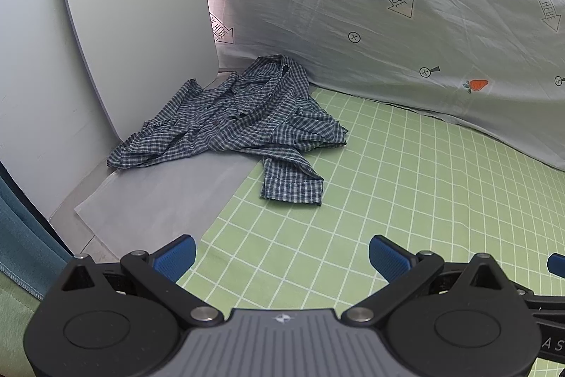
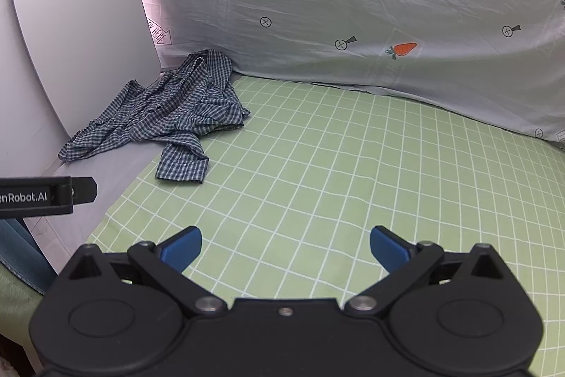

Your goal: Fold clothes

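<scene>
A crumpled blue-and-white checked shirt lies in a heap at the far left corner, partly on a grey sheet and partly on the green grid cloth; one sleeve trails toward me. From the right wrist, the same shirt sits far left. My left gripper is open over the green cloth, well short of the shirt, with nothing between its blue pads. My right gripper is likewise open and empty above the green cloth. The left gripper's black body shows at the right wrist view's left edge.
A green cloth with a white grid covers the work surface. A pale blue printed sheet hangs as a backdrop behind it. A white rounded board leans upright at the left, beside the shirt. A grey sheet lies under the shirt's near side.
</scene>
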